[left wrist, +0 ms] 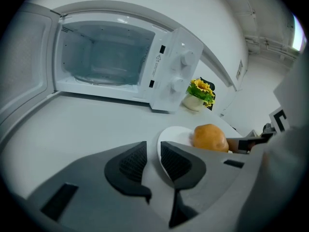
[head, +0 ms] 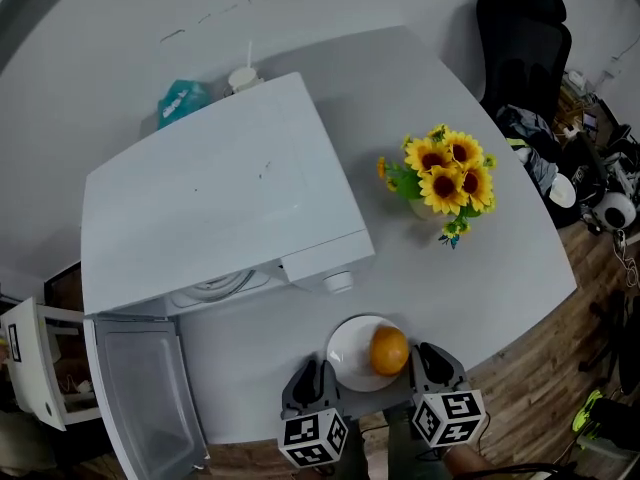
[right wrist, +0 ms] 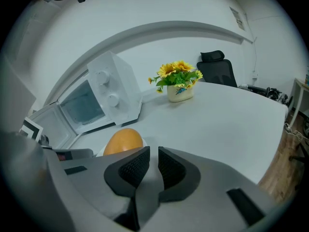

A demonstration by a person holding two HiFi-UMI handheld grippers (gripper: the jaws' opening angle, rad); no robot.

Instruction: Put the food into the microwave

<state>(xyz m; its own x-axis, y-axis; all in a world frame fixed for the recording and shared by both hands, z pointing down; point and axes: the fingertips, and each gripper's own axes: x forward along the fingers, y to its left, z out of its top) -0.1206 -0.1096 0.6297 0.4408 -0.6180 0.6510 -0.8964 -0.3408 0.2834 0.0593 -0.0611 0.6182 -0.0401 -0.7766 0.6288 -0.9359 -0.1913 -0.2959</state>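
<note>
No legible wording, warning-triangle label (left wrist: pixel 157 65) on the microwave (left wrist: pixel 170 79) front (its print too small to read)

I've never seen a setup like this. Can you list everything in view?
table: one, pale grey, under everything
microwave: one, white, left on the table, door open
plate: one, white, at the near table edge
orange food: one round piece, on the plate
sunflowers: one bunch, yellow, in a pale pot, right of the microwave
bag: one, teal, behind the microwave
cup: one, white, beside the bag
office chair: one, black, beyond the table
left gripper: grey, shut on the plate's rim
right gripper: grey, shut on the opposite rim
</note>
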